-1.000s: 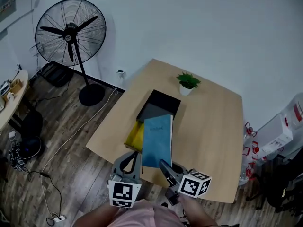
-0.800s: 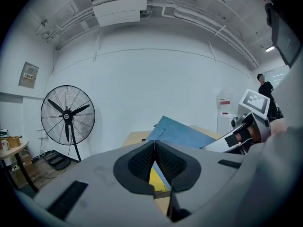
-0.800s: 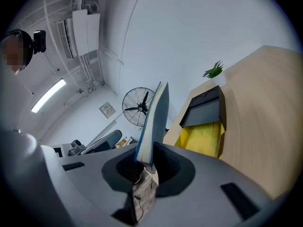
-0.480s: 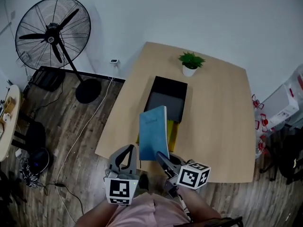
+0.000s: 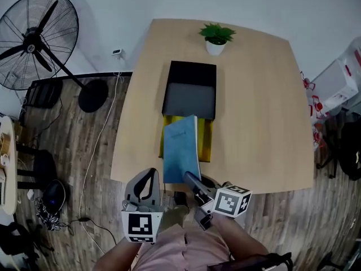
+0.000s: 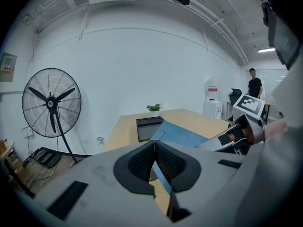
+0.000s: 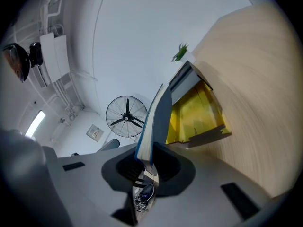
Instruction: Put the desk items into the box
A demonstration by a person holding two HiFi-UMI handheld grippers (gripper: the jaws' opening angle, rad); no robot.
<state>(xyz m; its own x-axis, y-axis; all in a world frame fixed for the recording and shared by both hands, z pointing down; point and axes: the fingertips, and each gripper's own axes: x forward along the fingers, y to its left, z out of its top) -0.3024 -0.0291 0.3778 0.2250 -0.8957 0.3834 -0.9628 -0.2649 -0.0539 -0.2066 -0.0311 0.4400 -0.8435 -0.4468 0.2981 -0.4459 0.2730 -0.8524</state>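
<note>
- While my right gripper (image 5: 189, 176) clamps its near edge, the blue book (image 5: 181, 148) reaches from the jaws toward the near side of the box (image 5: 167, 95). It is a thin, flat rectangle with a matte cover.
- Seen along the right gripper (image 7: 147, 162), the book stands edge-on, with pale page edges between its blue covers, nipped between the dark pads.
- Under the book, against the box's near side, lies a smooth yellow folder (image 5: 206, 140). I cannot tell whether the two touch.
- The box is rectangular, open-topped, black-walled and grey inside.
- My left gripper (image 5: 148, 176) hangs nearer to me than the box, left of the book. Its ribbed black pads (image 6: 142, 162) are pressed together on nothing.
- Everything sits on a pale wood-grain table (image 5: 254, 95).
- Beyond the box's far side stands a leafy plant (image 5: 216, 36) in a white pot.
- Well left of the box, a round wire-caged fan (image 5: 34, 38) stands on the plank floor.
</note>
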